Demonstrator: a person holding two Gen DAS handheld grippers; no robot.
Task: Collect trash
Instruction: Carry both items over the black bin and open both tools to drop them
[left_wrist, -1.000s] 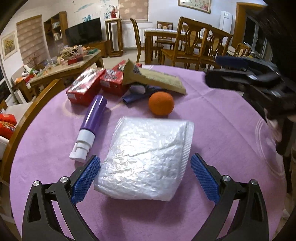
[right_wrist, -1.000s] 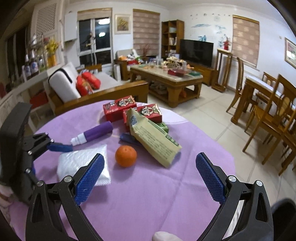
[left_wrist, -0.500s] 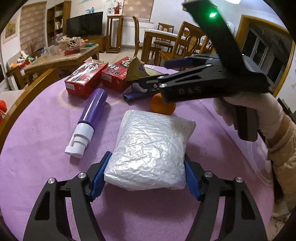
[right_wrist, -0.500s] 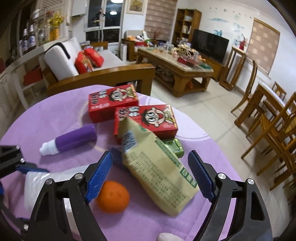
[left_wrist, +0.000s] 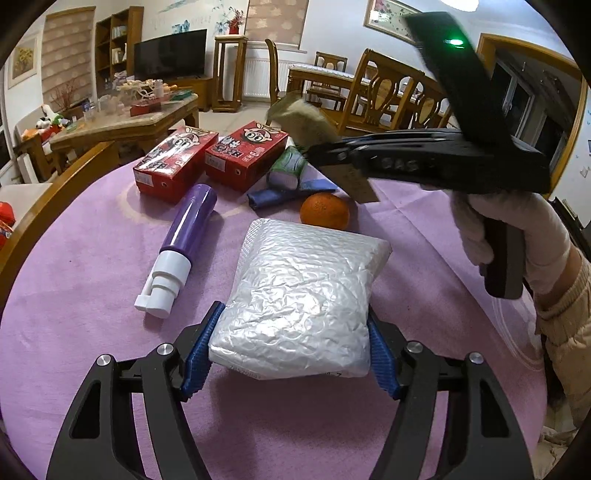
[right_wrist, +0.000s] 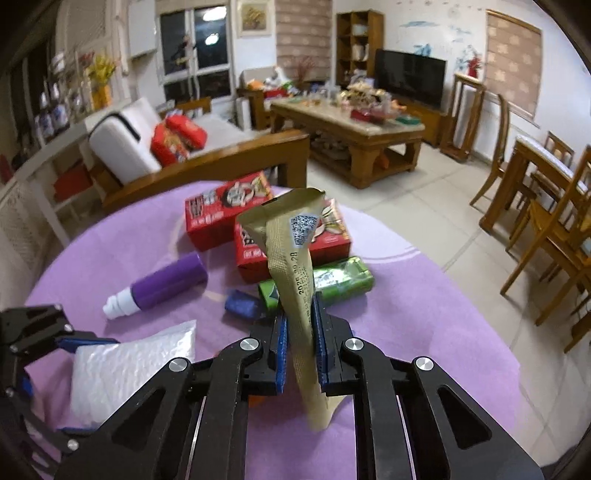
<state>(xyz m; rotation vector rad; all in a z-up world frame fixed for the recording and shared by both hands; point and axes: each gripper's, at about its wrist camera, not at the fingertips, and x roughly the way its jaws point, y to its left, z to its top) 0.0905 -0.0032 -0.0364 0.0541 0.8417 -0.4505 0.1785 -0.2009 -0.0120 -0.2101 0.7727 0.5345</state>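
Observation:
A white bubble-wrap mailer (left_wrist: 303, 288) lies on the purple tablecloth (left_wrist: 92, 258). My left gripper (left_wrist: 293, 317) is shut on its near end, with a blue pad pressing each side. A crumpled olive-gold snack packet (right_wrist: 291, 258) stands upright between the blue pads of my right gripper (right_wrist: 299, 314). Its jaws are closing and the pads pinch the packet. In the left wrist view the right gripper (left_wrist: 325, 151) reaches in from the right, held by a gloved hand (left_wrist: 517, 229), with the packet (left_wrist: 306, 118) raised above the table.
An orange (left_wrist: 324, 211) sits just beyond the mailer. A purple pump bottle (left_wrist: 184, 236) lies to its left. Two red boxes (left_wrist: 173, 162) (left_wrist: 245, 151), a green pack (right_wrist: 332, 280) and a folded blue item (right_wrist: 242, 304) lie farther back. Wooden chairs ring the table.
The left jaws closed onto the mailer. The right gripper moved in over the packet and closed on it, and the packet now stands upright off the table.

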